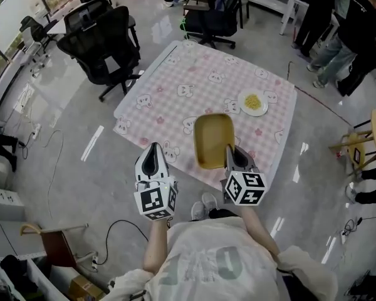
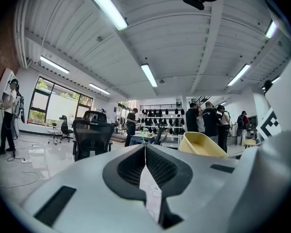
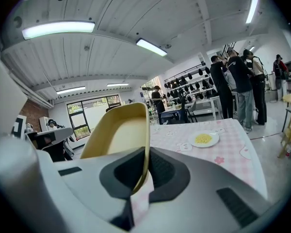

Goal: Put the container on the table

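A yellow rectangular container (image 1: 213, 140) hangs over the near part of the table (image 1: 175, 74), which has a pink checked cloth. My right gripper (image 1: 230, 152) is shut on the container's near right rim; in the right gripper view the container (image 3: 121, 135) rises tilted from between the jaws. My left gripper (image 1: 153, 156) hovers at the table's near edge, left of the container, shut and empty. In the left gripper view the gripper (image 2: 145, 160) shows its pads meeting, and the container (image 2: 203, 144) is off to the right.
A white plate of yellow food (image 1: 253, 103) sits on the table's right side. Black office chairs (image 1: 106, 42) stand beyond the table's left corner, another (image 1: 213, 17) at its far side. People (image 1: 338, 24) stand at the upper right. A wooden stool (image 1: 366, 140) is at the right edge.
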`<state>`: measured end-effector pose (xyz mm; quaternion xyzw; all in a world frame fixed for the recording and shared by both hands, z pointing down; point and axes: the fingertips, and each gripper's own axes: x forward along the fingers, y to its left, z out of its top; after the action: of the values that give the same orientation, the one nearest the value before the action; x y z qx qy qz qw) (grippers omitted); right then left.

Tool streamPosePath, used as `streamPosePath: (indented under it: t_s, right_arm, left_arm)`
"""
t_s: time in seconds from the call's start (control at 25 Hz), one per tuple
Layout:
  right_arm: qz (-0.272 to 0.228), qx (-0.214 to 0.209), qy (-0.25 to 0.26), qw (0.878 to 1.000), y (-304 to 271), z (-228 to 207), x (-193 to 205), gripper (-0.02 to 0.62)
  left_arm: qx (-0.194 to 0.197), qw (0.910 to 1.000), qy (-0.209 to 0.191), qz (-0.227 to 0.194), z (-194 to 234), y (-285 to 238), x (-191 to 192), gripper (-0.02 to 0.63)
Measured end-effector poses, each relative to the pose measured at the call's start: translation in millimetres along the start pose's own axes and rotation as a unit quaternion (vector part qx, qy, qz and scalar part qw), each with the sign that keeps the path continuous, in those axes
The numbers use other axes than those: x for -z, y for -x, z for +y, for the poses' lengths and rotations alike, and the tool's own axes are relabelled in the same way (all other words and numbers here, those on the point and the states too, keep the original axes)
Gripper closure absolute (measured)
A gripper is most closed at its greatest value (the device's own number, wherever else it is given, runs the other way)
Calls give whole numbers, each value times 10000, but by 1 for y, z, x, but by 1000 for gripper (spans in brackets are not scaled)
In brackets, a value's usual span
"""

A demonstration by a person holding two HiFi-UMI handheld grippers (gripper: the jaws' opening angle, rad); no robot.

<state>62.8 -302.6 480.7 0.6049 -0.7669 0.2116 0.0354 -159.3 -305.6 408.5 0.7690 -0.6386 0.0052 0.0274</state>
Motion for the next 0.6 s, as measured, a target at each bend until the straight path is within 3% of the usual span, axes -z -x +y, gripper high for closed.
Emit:
streamPosePath:
  t_s: [0.2, 0.6]
  right_arm:
    - [211, 41, -34, 9998, -14, -13, -1, 560]
    - [1631, 296, -474, 9850, -75, -52, 40, 560]
  left_arm:
    - [-80, 10000, -25, 11, -4, -5, 0, 578]
    - [-204, 9998, -84, 23, -6, -11, 3, 578]
